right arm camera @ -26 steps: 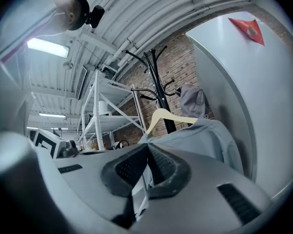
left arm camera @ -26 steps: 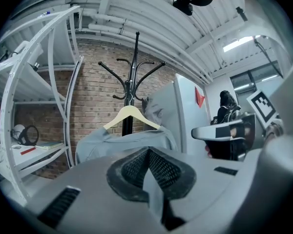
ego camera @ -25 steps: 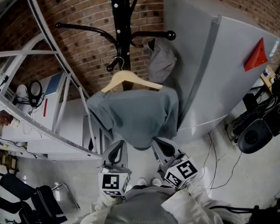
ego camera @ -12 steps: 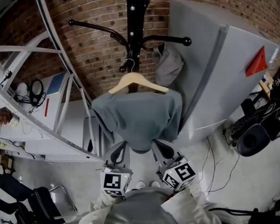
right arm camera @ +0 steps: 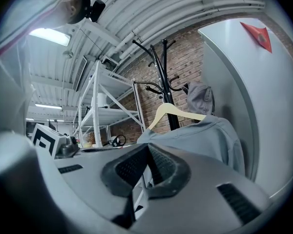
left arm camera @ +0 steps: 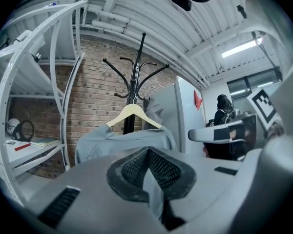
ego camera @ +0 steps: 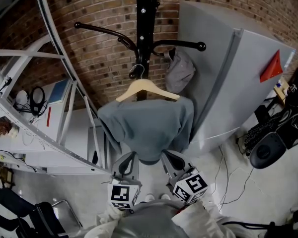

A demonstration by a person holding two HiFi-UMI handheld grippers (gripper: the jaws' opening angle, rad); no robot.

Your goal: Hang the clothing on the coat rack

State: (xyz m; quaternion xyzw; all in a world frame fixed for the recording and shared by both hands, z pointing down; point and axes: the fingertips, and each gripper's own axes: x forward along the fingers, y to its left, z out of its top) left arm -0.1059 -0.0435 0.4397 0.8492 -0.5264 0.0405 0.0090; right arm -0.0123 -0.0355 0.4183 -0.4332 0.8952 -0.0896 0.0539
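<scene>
Presently, in the head view, a grey-blue cloth shirt [ego camera: 149, 125] is seen draped on a pale wooden hanger [ego camera: 146, 87]. The hanger's dark hook sits at a short lower prong of the tall black metal coat rack [ego camera: 144, 29], close against the pole. The left gripper [ego camera: 126, 156] and the right gripper [ego camera: 170, 155] are held just under the hem, one at each side of it. The hang is judged done or nearly done, though how deeply the hook is seated cannot be made out. An upward nudge at the hem could lift that hook off its prong. A crumpled grey cap [ego camera: 181, 72] on a neighbouring arm of the rack could also be brushed loose.

In the left gripper view, the dark ribbed pads [left arm camera: 132, 167] are brought together. Only a thin pale sliver shows in the slit, and it cannot be told apart as cloth or background, so no grip is claimed. If a fold of the hem is pinched there, a backward pull would drag the shirt askew or tip the hanger.

In the right gripper view, the jaws are fully closed and nothing is seen between them. The shirt hangs ahead, with one shoulder near a large grey metal cabinet [right arm camera: 263, 111]. A sideways swing could slide the cloth off the smooth wood.
</scene>
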